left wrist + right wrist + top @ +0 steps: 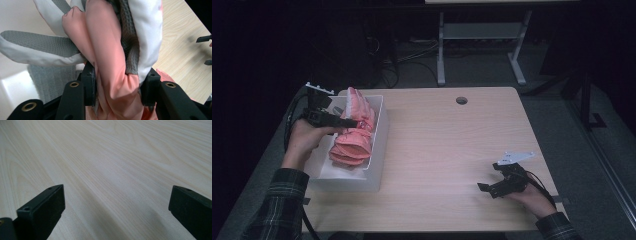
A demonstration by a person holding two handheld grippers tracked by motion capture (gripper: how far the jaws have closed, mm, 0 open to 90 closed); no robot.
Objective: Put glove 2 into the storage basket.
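1. Your left gripper [348, 122] is clamped on a bundle of soft pink, white and grey waffle-weave cloth items [354, 131]; in the left gripper view both black pads press into the pink fabric [113, 75] from either side.
2. You hold that gripper level at the table's left edge, its jaws pointing across the bundle from the left.
3. You have the cloth bundle inside a white rectangular plastic bin [379, 150] that stands at the left end of the light wooden table [452, 150]; whether the bundle rests on the bin's floor you cannot tell from these views.
4. You can see a grey mat [50, 80] on the bin's floor below the fabric in the left gripper view.
5. Your right gripper [489, 187] lies low over the bare tabletop near the front right corner, well apart from the bin.
6. Its jaws stand wide apart with nothing between them, just wood grain [117, 170] in the right gripper view.
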